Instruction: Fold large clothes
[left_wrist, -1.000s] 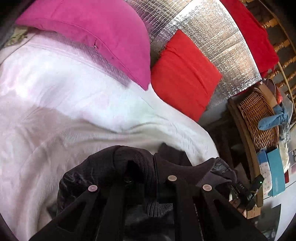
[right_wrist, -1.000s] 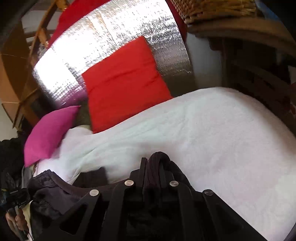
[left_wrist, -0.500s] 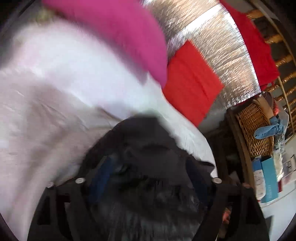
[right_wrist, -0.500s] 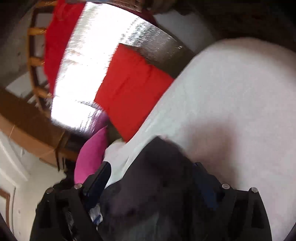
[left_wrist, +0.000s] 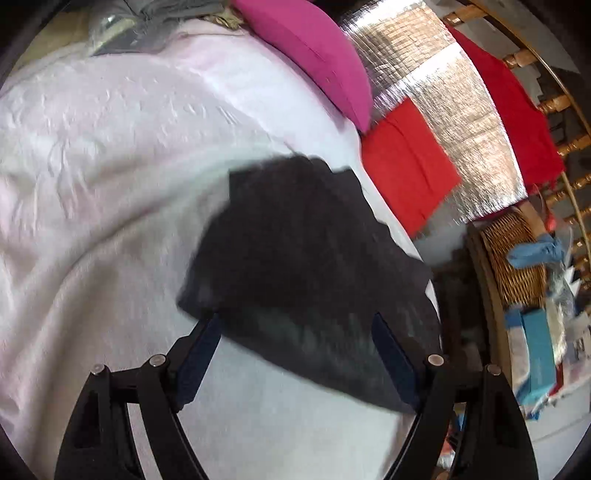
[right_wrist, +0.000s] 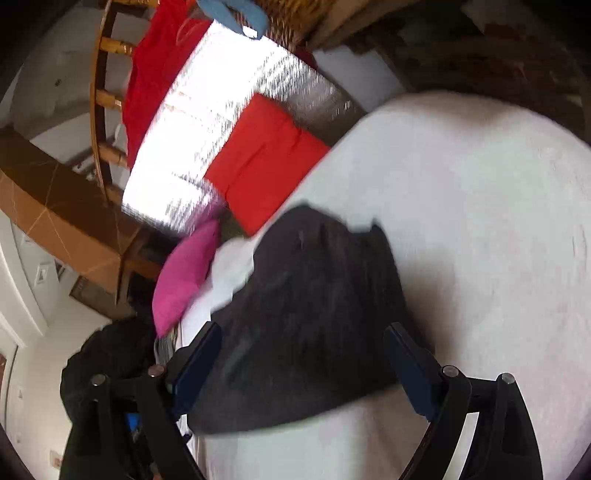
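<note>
- On the white blanket (left_wrist: 110, 184), dark garment (left_wrist: 306, 266) lies in a folded bundle, seen ahead of both sets of fingers; edges blurred, so exact fold lines not readable.
- Left gripper (left_wrist: 295, 354): jaws spread wide, blue pads either side of the garment's near edge in the left wrist view, not pressing on it; nothing pinched.
- Right gripper (right_wrist: 303, 365): jaws spread wide too, pads flanking the near part of the dark garment (right_wrist: 314, 314) without gripping; whether the fabric touches a pad cannot be told through the blur.
- Magenta pillow (left_wrist: 314, 51) at the head of the bed, beside a red pillow (left_wrist: 406, 166); both lean against a silver foil sheet (left_wrist: 454, 110).
- Red cloth (left_wrist: 517, 118) hangs over a wooden rail behind the foil.
- Wicker basket (left_wrist: 517, 258) off the bed's right side in the left view, with blue cloth (left_wrist: 535, 251) on it.
- Teal box (left_wrist: 535, 347) near the basket.
- Right wrist view is tilted; magenta pillow (right_wrist: 184, 273) and red pillow (right_wrist: 266, 162) appear upper left of the garment.
</note>
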